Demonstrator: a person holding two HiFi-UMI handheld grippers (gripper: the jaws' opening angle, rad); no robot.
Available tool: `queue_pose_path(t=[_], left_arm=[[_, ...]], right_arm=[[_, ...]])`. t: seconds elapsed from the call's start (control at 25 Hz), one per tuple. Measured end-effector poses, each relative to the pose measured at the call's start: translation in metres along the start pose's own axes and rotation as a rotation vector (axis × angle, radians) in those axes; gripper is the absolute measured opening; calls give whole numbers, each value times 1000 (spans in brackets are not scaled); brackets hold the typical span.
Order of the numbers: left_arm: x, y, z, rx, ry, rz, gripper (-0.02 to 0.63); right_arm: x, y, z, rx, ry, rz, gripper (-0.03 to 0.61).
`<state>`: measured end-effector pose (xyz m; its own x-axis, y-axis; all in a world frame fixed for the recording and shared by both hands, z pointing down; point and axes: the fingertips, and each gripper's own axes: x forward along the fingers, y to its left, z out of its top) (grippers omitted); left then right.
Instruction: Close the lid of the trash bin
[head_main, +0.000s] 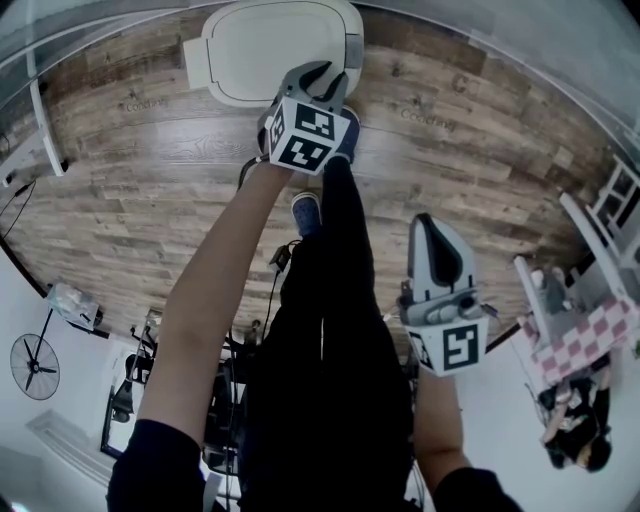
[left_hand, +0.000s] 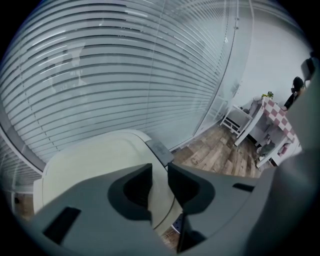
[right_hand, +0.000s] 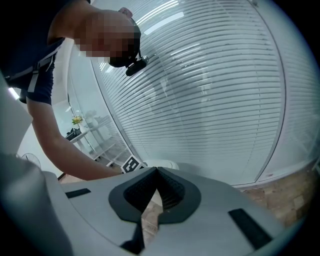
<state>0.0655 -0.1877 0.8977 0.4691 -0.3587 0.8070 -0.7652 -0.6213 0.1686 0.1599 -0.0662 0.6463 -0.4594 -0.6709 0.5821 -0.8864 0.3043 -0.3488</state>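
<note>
Seemingly flat: bin lid under the left gripper

White trash bin (head_main: 270, 50) stands on the wood floor (head_main: 450, 150) at the top of the head view, against a glass wall with blinds (left_hand: 125, 75). Its cream lid (left_hand: 90, 160) looks to lie level on the bin, with a grey tab (left_hand: 159, 149) at the far edge.

Left gripper (head_main: 325, 75) is stretched out over the lid's right edge, pointing steeply down. Its fingers (left_hand: 142, 180) are a narrow gap apart. The lid's rim shows through that gap, but I can't tell whether the pads touch it, and nothing looks pinched.

Right gripper (head_main: 430, 222) is held back, well apart from the bin and nearer the person's body. In its own view the right gripper (right_hand: 154, 172) has its fingertips together with nothing between them.

The person's blue shoe (head_main: 306, 208) is on the floor just short of the bin.
</note>
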Motion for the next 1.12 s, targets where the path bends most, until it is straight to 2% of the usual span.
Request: queue_pose_path(t=[0.28,0.52,0.64,0.8,0.96,1.12], left_arm=[[-12,3,11,-48,-56,-4,121],[-55,1,28,-45,-118,2,150],[-92,-9,26,-75,-162,16,184],[-153,-30,1,-114,-177,46,239],[-226,-47,-21,-149,-187,84,252],[-289,-48,-19,-196,-240,130,262]], right_arm=[[-7,-6,-12,4,23,-5,3],[-11,1,-3,-6,-4,-6,3],[-13,9,2,-22,-19,3,3],[-19,19,17,-55,-46,12,3],[-34,35,39,-108,-71,27,3],[-52,49,65,-149,-112,27,3]])
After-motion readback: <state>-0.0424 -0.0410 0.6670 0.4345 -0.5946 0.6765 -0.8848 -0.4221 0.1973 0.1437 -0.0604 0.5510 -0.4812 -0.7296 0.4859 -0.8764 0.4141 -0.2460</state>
